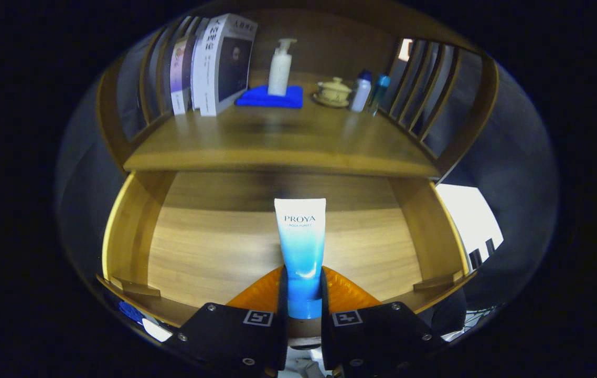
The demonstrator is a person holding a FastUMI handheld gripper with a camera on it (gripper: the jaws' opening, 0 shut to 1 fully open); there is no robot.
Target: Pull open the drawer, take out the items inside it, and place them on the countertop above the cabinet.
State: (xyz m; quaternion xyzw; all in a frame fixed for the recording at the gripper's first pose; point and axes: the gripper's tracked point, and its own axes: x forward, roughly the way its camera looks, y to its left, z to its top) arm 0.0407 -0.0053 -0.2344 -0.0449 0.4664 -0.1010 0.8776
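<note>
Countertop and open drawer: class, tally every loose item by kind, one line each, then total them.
Books: 3
Pump bottle: 1
Blue cloth: 1
Lidded teacup: 1
Small bottles: 2
Blue tube, gripped between the jaws over the drawer: 1
Total: 9

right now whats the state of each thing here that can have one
drawer: pulled open, floor bare apart from the tube
gripper: shut on the blue and white tube
blue and white tube: clamped between both fingers at its cap end, crimped end pointing away
pump bottle: upright on the blue cloth
books: standing, leaning
lidded cup: lid on
two small bottles: upright, capped
</note>
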